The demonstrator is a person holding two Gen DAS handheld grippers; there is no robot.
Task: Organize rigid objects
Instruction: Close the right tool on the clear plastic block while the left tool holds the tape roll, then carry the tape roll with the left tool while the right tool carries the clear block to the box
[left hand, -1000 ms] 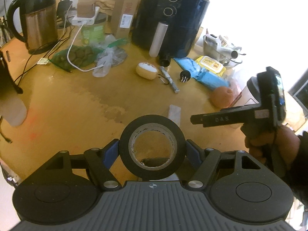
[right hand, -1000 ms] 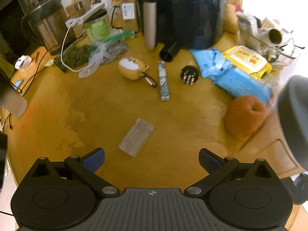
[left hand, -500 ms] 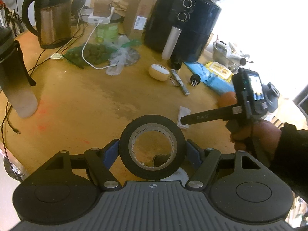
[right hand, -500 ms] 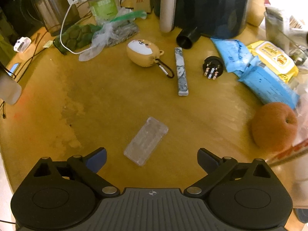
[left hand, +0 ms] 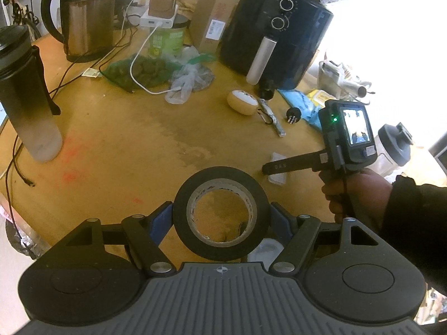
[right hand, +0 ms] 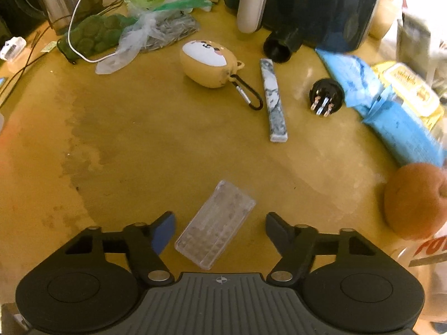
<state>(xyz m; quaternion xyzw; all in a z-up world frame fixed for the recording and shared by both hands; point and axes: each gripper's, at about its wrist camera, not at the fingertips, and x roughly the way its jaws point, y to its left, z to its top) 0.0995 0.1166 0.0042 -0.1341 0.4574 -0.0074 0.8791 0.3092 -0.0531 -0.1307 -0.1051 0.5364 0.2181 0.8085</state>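
My left gripper [left hand: 221,217] is shut on a black tape roll [left hand: 181,217] and holds it upright above the wooden table [left hand: 125,145]. My right gripper [right hand: 219,224] is open, low over the table, with a clear plastic case [right hand: 215,227] lying between its fingers; whether they touch it I cannot tell. The right gripper shows in the left wrist view [left hand: 268,168] above that case [left hand: 278,164]. A tan earbud case with a carabiner [right hand: 208,64], a marbled stick [right hand: 274,100] and a black round plug [right hand: 325,95] lie further back.
A black air fryer [left hand: 276,36], a kettle [left hand: 89,16], a dark bottle [left hand: 26,97], a green mesh bag [right hand: 95,33], a white cable, blue and yellow packets [right hand: 391,111], an orange fruit [right hand: 413,198] and a lidded jar [left hand: 391,148] ring the table.
My right gripper has moved forward and down until the clear case lies between its open fingers. My left gripper has pulled back and up, still holding the tape roll.
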